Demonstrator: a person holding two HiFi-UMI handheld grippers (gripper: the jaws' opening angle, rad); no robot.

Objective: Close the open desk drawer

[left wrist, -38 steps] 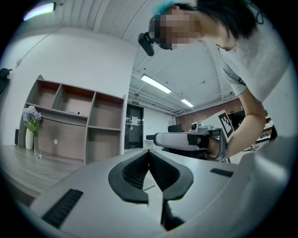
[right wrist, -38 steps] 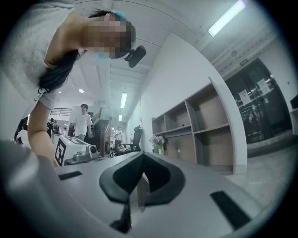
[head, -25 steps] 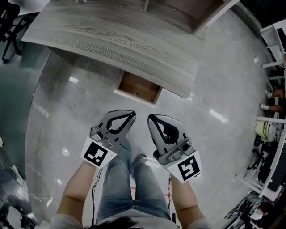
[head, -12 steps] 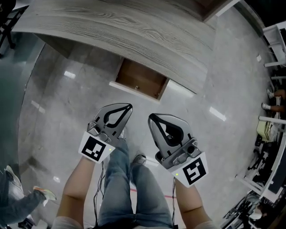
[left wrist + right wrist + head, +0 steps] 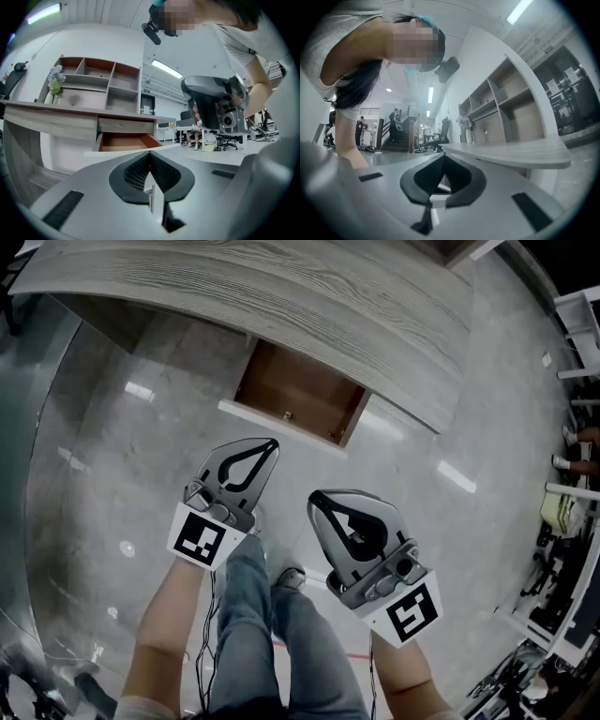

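The open desk drawer (image 5: pixel 302 392) juts out from under the grey wooden desk top (image 5: pixel 281 287), showing a brown inside and a white front panel (image 5: pixel 277 426). My left gripper (image 5: pixel 271 442) is shut and empty, its tips a short way below that front panel. My right gripper (image 5: pixel 313 496) is also shut and empty, lower and to the right, farther from the drawer. In the left gripper view the drawer (image 5: pixel 124 140) stands straight ahead beyond the left gripper (image 5: pixel 150 153), and the right gripper (image 5: pixel 213 110) shows at the right. The right gripper view looks along the desk top (image 5: pixel 511 152).
My legs and a shoe (image 5: pixel 293 576) are on the glossy grey floor (image 5: pixel 122 474) below the grippers. A shelf unit (image 5: pixel 98 86) with a vase of flowers (image 5: pixel 55 80) sits on the desk. Chairs and other furniture (image 5: pixel 562 512) line the right edge.
The desk and drawer have come closer and sit lower in the head view. Both shut grippers have advanced toward the drawer, the left one leading.
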